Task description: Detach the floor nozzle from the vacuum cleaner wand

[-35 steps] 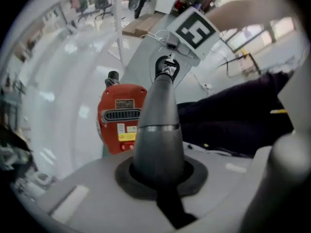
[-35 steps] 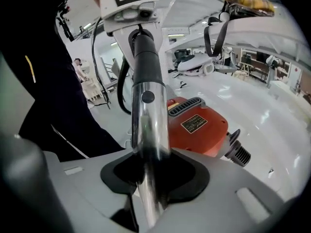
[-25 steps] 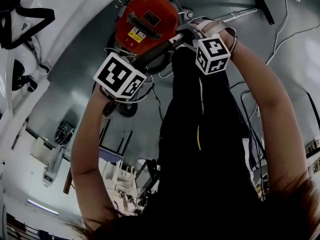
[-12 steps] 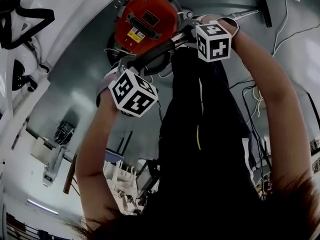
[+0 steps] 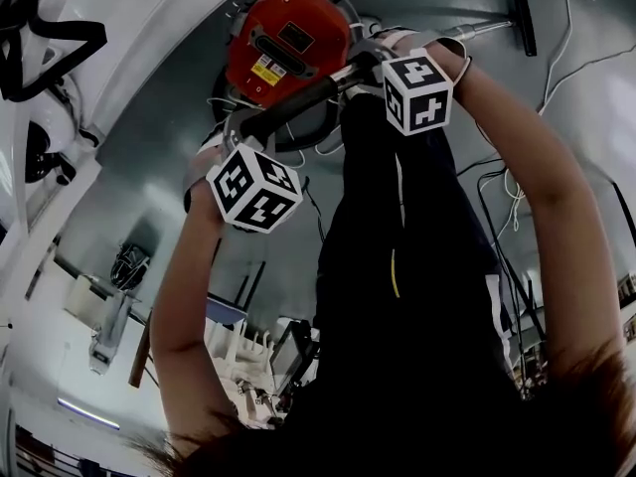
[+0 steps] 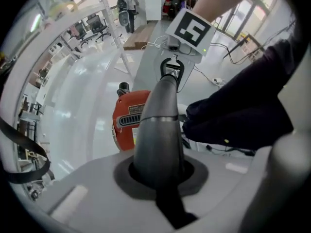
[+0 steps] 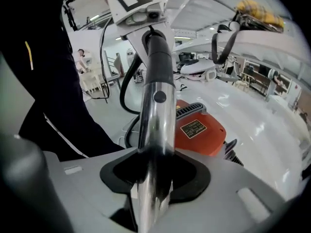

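Downward, left gripper (image 6: 163, 181) (outstretched) on wand (image 6: 158, 130)

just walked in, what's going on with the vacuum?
A person holds a gripper in each hand above the orange vacuum body. The left gripper is clamped on the grey hose handle. The right gripper sits round the chrome wand; its jaws have just been opening, with the wand between them. The floor nozzle sits on the wand's far end, not yet detached.
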Demonstrator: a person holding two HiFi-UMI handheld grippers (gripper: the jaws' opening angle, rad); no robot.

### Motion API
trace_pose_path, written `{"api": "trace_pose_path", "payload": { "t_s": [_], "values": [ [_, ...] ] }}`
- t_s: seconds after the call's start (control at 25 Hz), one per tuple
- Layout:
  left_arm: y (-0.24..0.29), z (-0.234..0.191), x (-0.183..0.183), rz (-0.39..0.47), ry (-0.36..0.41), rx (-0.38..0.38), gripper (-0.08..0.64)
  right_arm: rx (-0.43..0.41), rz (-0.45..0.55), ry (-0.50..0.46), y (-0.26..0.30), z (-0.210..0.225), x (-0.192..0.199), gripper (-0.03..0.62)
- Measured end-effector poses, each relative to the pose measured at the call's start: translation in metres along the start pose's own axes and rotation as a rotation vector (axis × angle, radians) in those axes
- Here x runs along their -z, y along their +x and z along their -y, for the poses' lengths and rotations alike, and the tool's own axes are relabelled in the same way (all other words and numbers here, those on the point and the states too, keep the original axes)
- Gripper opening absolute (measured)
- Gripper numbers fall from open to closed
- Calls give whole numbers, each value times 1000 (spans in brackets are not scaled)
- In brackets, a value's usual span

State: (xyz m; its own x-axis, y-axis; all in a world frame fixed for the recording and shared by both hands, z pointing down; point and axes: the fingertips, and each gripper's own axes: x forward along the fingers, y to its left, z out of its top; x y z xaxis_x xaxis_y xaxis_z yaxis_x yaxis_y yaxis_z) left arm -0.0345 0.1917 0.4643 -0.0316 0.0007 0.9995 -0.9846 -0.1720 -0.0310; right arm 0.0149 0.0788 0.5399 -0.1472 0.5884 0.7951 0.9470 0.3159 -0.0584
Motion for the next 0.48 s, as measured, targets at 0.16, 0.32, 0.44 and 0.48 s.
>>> {"api": "trace_pose_path", "payload": {
  "t_s": [0.16,0.32,0.44,0.48],
  "values": [
    [0,13,4,-19,-17,53,47,-9,10,0,1,-6,-3,144],
    [2,14,-10,1,78,52,136,10,-4,20,0,-5,2,141],
    [5,25,-38,13,70,151,278,-4,-27,-3,6,-15,-1,141],
    [8,32,-47,-4,67,205,246,-5,-26,-4,7,-18,-3,140]
  ]
}}
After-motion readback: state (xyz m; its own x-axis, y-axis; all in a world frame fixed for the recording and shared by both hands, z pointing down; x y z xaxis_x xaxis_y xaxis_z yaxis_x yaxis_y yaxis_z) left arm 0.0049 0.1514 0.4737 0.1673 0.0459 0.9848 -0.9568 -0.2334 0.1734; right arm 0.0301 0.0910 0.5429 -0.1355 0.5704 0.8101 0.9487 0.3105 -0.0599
